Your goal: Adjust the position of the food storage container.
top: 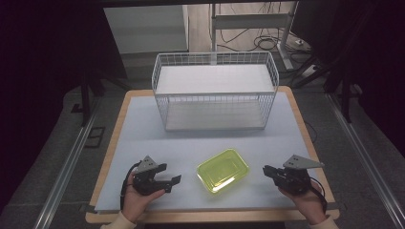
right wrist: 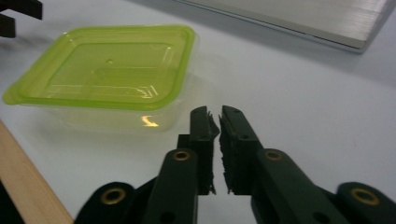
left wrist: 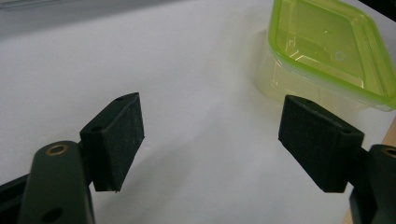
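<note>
A clear box with a yellow-green lid (top: 223, 170) lies on the white mat near the front, between the two hands. My left gripper (top: 172, 182) rests to its left, jaws wide apart and empty; in the left gripper view (left wrist: 210, 135) the box (left wrist: 327, 51) sits ahead to the upper right, beyond the pads. My right gripper (top: 265, 171) sits just right of the box, pointing toward it. In the right gripper view (right wrist: 219, 123) the jaws stand pressed together with nothing between them, and the box (right wrist: 107, 74) lies a little ahead to the left.
A white wire basket (top: 215, 90) with a white shelf stands at the back of the mat. The mat (top: 143, 138) covers a wooden tabletop whose edge (top: 210, 217) runs along the front. Dark floor and metal rails flank the table.
</note>
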The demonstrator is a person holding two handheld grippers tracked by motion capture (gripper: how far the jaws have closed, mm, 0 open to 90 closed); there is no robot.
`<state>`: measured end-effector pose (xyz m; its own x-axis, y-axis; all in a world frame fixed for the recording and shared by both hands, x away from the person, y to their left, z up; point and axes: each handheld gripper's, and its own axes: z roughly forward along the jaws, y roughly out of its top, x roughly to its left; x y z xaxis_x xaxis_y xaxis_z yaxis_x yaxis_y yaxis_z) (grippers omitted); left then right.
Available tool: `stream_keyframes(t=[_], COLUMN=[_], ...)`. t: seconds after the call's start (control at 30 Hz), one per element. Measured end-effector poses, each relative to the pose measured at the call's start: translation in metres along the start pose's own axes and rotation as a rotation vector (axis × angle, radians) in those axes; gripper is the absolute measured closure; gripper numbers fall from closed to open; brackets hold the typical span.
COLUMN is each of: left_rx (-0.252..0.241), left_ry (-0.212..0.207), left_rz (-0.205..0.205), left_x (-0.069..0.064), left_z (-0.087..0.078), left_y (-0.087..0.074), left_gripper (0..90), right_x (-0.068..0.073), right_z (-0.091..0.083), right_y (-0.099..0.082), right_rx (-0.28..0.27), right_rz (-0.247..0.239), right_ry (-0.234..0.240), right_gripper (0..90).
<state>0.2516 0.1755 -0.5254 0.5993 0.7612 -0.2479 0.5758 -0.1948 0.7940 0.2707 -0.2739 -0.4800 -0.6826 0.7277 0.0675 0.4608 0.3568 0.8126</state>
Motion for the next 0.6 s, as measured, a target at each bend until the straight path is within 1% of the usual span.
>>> stream_keyframes(t=[0.03,0.07,0.1,0.13,0.17,0.2,0.23,0.3,0.33,0.37,0.4,0.43,0.47,0.6], left_rx=[0.000,0.000,0.000,-0.002,-0.002,-0.001,-0.003,-0.006,-0.006,-0.004,-0.002,-0.002,-0.002,-0.005], left_ry=[0.000,0.001,0.000,0.003,0.003,0.003,0.005,0.005,0.005,0.004,0.005,0.005,0.005,0.006], left_rz=[0.000,0.001,0.001,0.003,0.003,-0.002,-0.003,-0.007,-0.007,-0.007,-0.001,-0.001,0.001,-0.007], left_x=[0.000,0.000,0.000,0.002,0.002,0.002,0.003,0.003,0.003,0.002,0.002,0.002,0.001,0.002], left_z=[0.000,0.000,0.000,0.000,0.000,-0.001,-0.001,-0.001,-0.001,-0.001,-0.001,-0.001,-0.001,-0.001], left_y=[0.000,0.000,0.000,0.000,0.000,0.000,0.000,0.001,0.001,0.001,0.001,0.001,0.001,0.000], left_gripper=[21.8,21.8,21.8,21.8,21.8,21.8,21.8,21.8,21.8,21.8,21.8,21.8,21.8,21.8], right_x=[0.000,0.001,0.005,0.009,0.009,0.011,0.020,0.027,0.027,0.036,0.039,0.039,0.047,0.056], right_z=[0.000,-0.001,-0.002,-0.002,-0.002,-0.003,-0.003,-0.002,-0.002,0.000,0.001,0.001,0.003,0.006], right_y=[0.000,0.001,0.004,0.007,0.007,0.009,0.014,0.018,0.018,0.021,0.022,0.022,0.025,0.029], right_rx=[0.000,-0.005,-0.015,-0.021,-0.021,-0.025,-0.030,-0.030,-0.030,-0.025,-0.022,-0.022,-0.013,-0.004], right_rz=[0.000,0.004,0.008,0.001,0.001,-0.001,-0.024,-0.046,-0.046,-0.077,-0.085,-0.085,-0.112,-0.136], right_ry=[0.000,0.014,0.045,0.061,0.061,0.078,0.114,0.134,0.134,0.157,0.164,0.164,0.180,0.214], right_gripper=[86.1,87.0,88.5,89.1,89.1,89.2,89.3,89.4,89.4,89.3,89.3,89.3,89.4,89.5])
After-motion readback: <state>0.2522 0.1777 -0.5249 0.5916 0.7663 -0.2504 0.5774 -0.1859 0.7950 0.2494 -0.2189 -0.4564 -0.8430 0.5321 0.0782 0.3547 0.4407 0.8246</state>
